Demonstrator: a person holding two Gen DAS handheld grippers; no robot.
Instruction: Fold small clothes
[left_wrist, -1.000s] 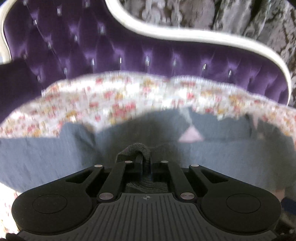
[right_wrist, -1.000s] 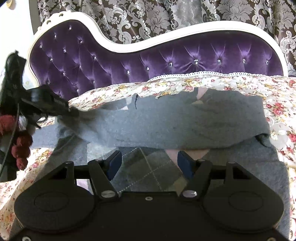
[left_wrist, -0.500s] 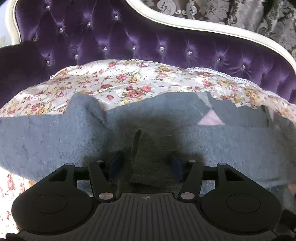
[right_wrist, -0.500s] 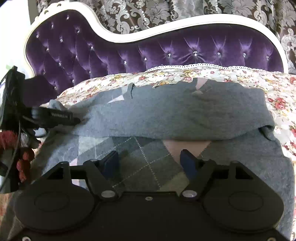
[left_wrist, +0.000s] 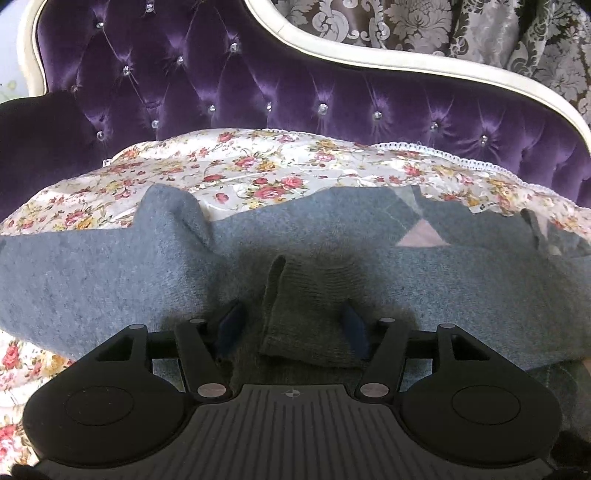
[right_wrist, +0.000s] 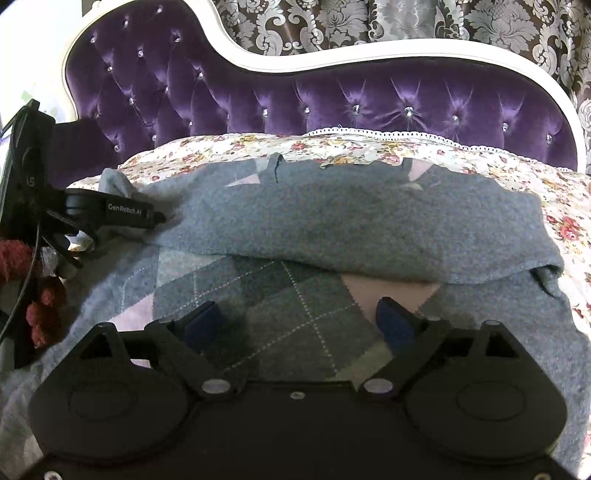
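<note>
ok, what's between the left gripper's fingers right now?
A ribbed cuff of the grey sweater lies loose between the left gripper fingers as the jaws open, pads not pressing it. Left wrist view shows it.

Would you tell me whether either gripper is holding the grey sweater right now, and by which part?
Neither: both sets of jaws are opening, the left gripper astride a loose ribbed cuff, the right gripper over the sweater.

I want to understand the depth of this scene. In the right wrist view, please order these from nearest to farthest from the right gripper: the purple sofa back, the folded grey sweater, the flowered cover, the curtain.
1. Grey sweater, directly under and ahead of the right gripper, whose jaws are opening.
2. Flowered cover, beyond the sweater.
3. Purple sofa back, behind the cover.
4. Curtain, at the top, farthest.
</note>
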